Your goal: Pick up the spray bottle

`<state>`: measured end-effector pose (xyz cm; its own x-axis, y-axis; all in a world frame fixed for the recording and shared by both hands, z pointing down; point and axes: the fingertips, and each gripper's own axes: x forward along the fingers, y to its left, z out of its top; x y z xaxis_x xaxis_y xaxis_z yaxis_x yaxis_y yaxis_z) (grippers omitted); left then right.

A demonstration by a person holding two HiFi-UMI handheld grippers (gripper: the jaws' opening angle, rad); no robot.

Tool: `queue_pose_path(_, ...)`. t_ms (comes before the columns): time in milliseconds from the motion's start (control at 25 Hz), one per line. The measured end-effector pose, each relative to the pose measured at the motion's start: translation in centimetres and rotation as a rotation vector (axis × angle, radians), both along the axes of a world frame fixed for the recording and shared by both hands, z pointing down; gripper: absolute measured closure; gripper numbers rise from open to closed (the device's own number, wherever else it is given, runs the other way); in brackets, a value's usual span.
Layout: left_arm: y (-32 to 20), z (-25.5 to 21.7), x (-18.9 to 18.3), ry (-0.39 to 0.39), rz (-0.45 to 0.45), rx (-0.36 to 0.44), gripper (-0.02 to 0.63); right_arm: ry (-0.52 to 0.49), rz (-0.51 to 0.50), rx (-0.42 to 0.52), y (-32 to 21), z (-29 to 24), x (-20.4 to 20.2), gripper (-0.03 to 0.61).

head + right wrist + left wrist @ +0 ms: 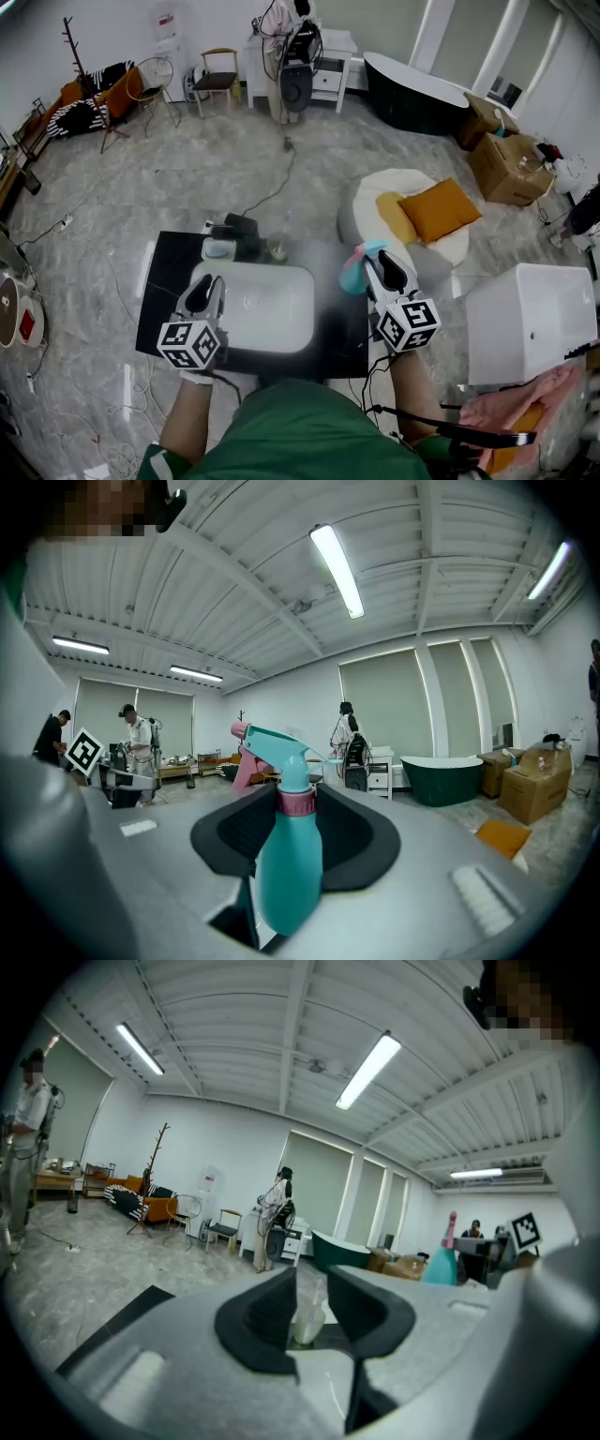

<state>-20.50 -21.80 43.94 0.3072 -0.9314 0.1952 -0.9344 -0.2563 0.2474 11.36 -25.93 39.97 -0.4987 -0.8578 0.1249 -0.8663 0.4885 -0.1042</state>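
Note:
The spray bottle [287,855] is teal with a pink collar and a pink trigger. It stands upright between the jaws of my right gripper [295,834], which is shut on its upper body. In the head view the spray bottle [353,272] hangs in the right gripper [373,269] over the right end of the black table [159,300]. My left gripper [204,298] hovers over the left rim of the white basin [267,309]. In the left gripper view its jaws stand a narrow gap apart around nothing; a small clear bottle [307,1321] shows beyond them.
A white dispenser [218,249], a dark object [240,228] and a small clear bottle [277,251] stand at the table's back edge. A white pouf [375,202] with orange cushions lies to the right. A white box [530,319] stands at the far right. Cables cross the floor.

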Motion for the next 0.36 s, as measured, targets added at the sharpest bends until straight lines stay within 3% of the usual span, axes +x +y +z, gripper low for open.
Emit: queue_pose_path(360, 0.05, -0.03, 0.44, 0.002, 0.003, 0.001, 0.514, -0.003, 0.002, -0.004, 0.06, 0.14, 0.40, 0.443)
